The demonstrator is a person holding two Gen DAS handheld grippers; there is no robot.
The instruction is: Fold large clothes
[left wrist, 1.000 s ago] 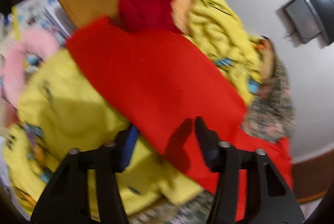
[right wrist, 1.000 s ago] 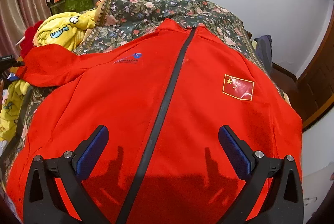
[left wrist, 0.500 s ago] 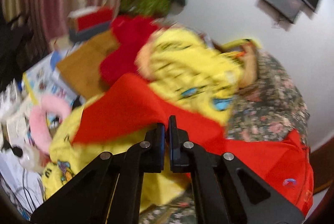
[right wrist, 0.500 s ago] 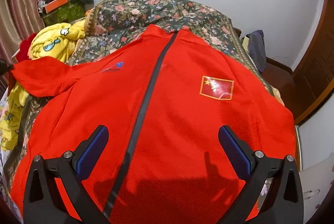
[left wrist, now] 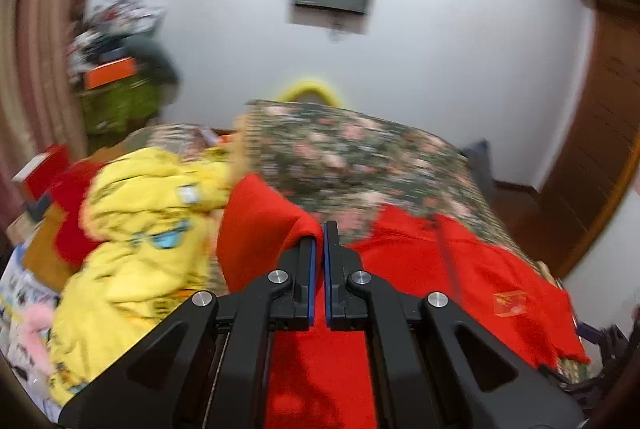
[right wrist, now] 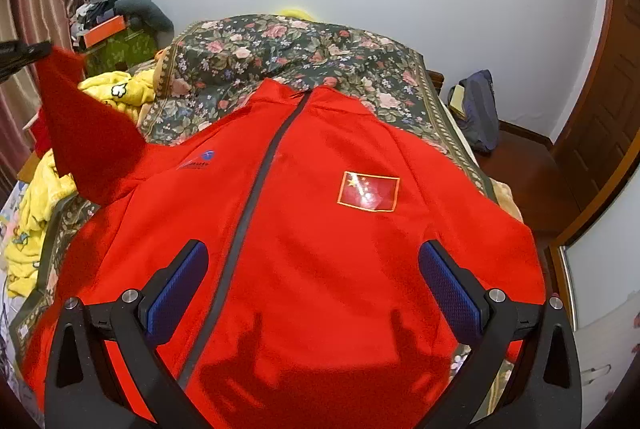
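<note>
- Jacket (right wrist: 320, 249), red with a dark front zipper (right wrist: 256, 189), lies face up on the bed (right wrist: 280, 45), spread directly ahead of and beneath the right tool (right wrist: 312, 285).
- Flag patch (right wrist: 368, 191) sits on the chest panel ahead of the right tool, to the right of the zipper; a small blue logo (right wrist: 200, 160) sits to the left of it.
- Right tool: fingers wide apart, hovering over the lower half of the jacket, gripping nothing.
- Left tool (left wrist: 319, 241): fingers together, clamped on the red sleeve (left wrist: 260, 225).
- Sleeve is raised off the bed, far to the left of the right tool, running up from the shoulder to the pinch point.
- Yellow garment (left wrist: 136, 241) is heaped to the left of the left tool, beside the bed.
- Floral bedspread (left wrist: 340, 157) shows beyond the collar, ahead of both tools.
</note>
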